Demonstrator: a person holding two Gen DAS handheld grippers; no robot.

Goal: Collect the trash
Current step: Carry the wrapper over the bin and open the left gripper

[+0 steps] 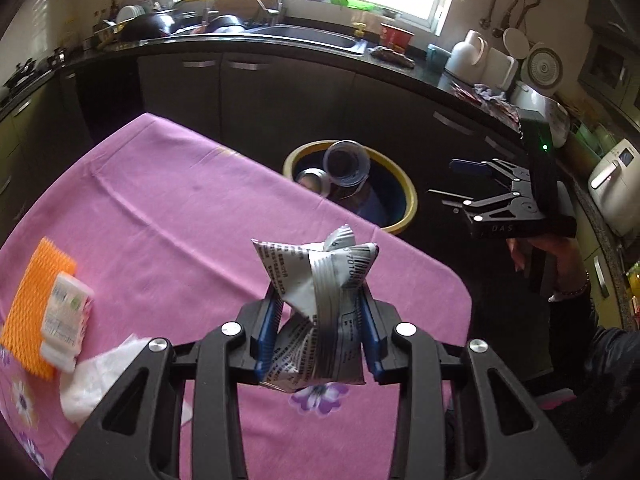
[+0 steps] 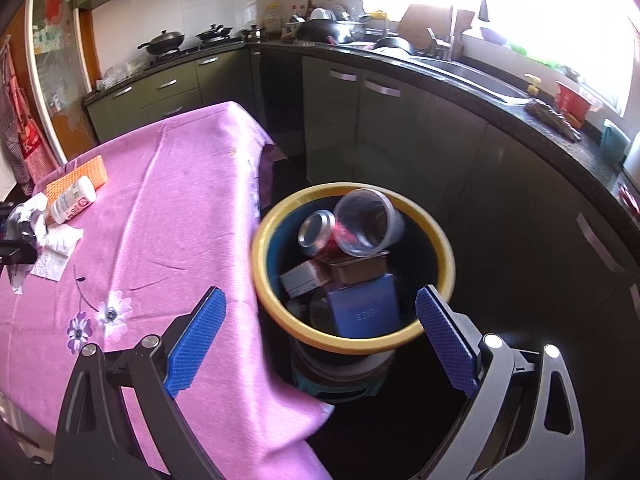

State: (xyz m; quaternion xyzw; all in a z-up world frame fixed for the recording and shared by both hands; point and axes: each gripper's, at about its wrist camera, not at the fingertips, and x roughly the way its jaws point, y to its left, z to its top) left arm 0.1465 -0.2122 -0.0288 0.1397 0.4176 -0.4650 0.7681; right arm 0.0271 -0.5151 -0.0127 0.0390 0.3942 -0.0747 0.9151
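While the left wrist view shows the left gripper (image 1: 320, 312) clenched on a crumpled wrapper (image 1: 320, 280) above the pink tablecloth (image 1: 160, 208), only the right wrist view reveals the right gripper (image 2: 320, 332) spread empty over the yellow-rimmed bin (image 2: 440, 256) of trash beside the table.

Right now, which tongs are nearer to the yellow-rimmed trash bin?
Right. The right tongs hang open just above the trash bin, its rim between the fingers. The left tongs hold a crumpled wrapper over the pink table, short of it.

Glossy crinkled foil wrapper (image 1: 320, 304), smooth satiny pink tablecloth (image 1: 168, 216), clear plastic cup (image 2: 366, 222), shiny metal can (image 2: 316, 229).
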